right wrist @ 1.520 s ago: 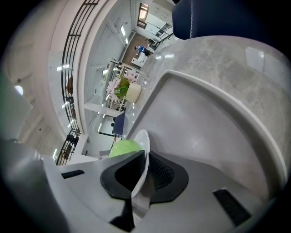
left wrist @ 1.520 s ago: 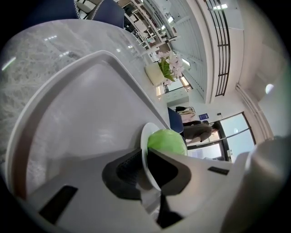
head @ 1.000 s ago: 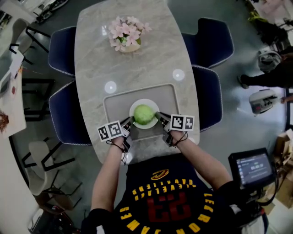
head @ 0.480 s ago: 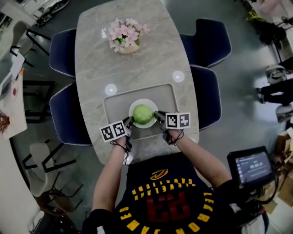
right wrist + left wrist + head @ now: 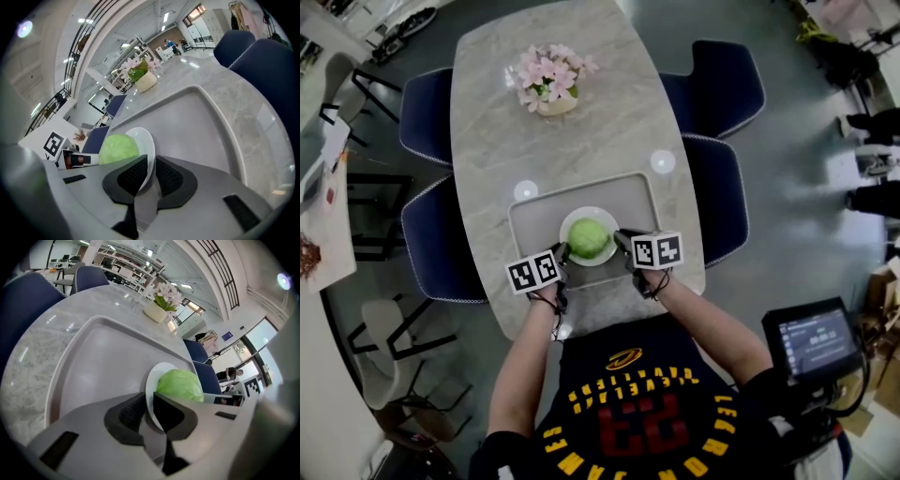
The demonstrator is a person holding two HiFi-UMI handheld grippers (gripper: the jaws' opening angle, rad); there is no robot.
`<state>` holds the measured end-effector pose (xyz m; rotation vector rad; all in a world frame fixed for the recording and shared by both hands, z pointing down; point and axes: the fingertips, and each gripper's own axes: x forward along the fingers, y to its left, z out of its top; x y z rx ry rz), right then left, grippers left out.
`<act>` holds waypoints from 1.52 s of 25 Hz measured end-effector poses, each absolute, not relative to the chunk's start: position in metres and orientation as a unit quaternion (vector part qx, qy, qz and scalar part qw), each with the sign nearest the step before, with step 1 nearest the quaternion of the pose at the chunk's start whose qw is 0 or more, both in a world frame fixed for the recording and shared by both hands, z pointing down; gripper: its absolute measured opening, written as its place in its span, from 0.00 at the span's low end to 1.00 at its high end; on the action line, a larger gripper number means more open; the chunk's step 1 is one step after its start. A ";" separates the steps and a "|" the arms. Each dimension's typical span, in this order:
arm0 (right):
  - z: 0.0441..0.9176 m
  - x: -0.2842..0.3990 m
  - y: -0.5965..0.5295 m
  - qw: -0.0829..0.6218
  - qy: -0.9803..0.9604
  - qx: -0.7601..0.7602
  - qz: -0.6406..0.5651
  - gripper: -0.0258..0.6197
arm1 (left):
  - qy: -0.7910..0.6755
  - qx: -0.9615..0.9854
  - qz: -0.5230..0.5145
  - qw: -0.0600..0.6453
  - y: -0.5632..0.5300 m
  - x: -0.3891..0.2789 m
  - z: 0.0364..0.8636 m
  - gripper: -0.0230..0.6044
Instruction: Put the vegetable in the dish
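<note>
Little has been shifted since a second ago: the left gripper [image 5: 562, 253] and right gripper [image 5: 624, 241] are still clamped on opposite edges of the white dish [image 5: 139, 136]. Each pair of jaws pinches its rim. The cabbage [image 5: 589, 236] is seen just ahead of both, already in the dish, over the grey tray [image 5: 534, 211]. The placing is judged done, with only letting go left.

The left forearm [image 5: 517, 370] and right forearm [image 5: 711, 330] reach up from the lower middle of the head view, bare, with the hands level just below centre. The left tongs [image 5: 562, 251] point up and rightward and the right tongs [image 5: 622, 239] up and leftward, tips facing each other. In each gripper view the jaws stand nearly together, pinching the thin rim of the dish [image 5: 568, 221].
</note>
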<state>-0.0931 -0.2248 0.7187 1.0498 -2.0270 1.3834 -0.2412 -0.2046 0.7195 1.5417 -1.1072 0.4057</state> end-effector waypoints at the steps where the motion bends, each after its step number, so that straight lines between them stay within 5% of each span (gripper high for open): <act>1: 0.717 -0.091 -0.227 0.239 -0.743 0.383 0.493 0.10 | -0.474 0.659 0.179 0.556 -0.206 -0.243 0.720 0.11; 14: 0.674 -0.094 -0.226 0.158 -0.774 0.376 0.484 0.10 | -0.507 0.662 0.147 0.532 -0.187 -0.267 0.699 0.11; 21: 0.633 -0.109 -0.219 0.080 -0.800 0.316 0.503 0.04 | -0.486 0.705 0.072 0.511 -0.182 -0.243 0.655 0.11; 38: 0.521 -0.116 -0.201 0.017 -0.867 0.273 0.416 0.04 | -0.426 0.799 -0.026 0.423 -0.190 -0.183 0.503 0.11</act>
